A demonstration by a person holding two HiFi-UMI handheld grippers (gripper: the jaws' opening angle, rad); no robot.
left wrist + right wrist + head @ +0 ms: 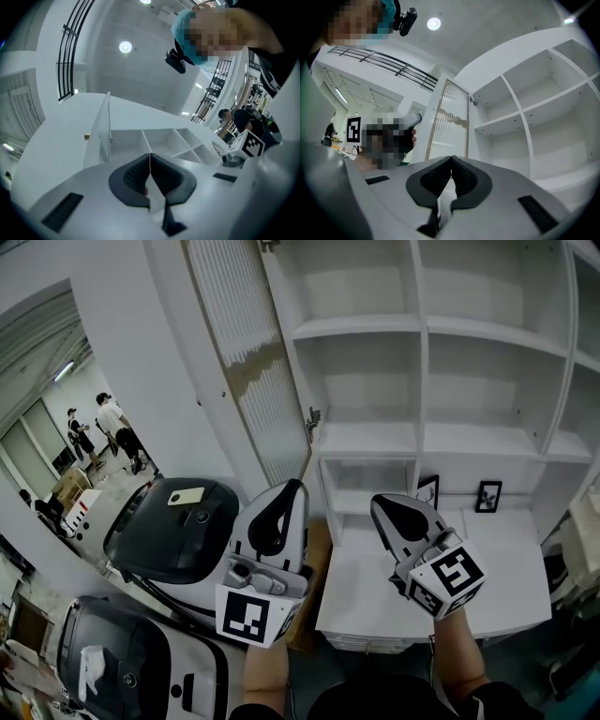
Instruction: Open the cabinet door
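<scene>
The cabinet's ribbed-glass door [248, 362] stands swung open to the left, away from the white shelves [422, 324]. My left gripper [296, 486] is shut with nothing in it, just below and right of the door's lower edge and apart from it. My right gripper [377, 502] is also shut and empty, in front of the lower shelves. In the left gripper view the jaws [150, 155] meet, and the door [105, 126] shows edge-on beyond them. The jaws [451, 159] also meet in the right gripper view, with the door [450, 122] behind them.
Two small picture frames [487, 495] [427, 489] lean at the back of the white counter [487, 568]. Black-and-white machines [173, 526] stand on the floor at the left. People [112, 427] stand far off at the left. A hinge [312, 418] sticks out at the cabinet's edge.
</scene>
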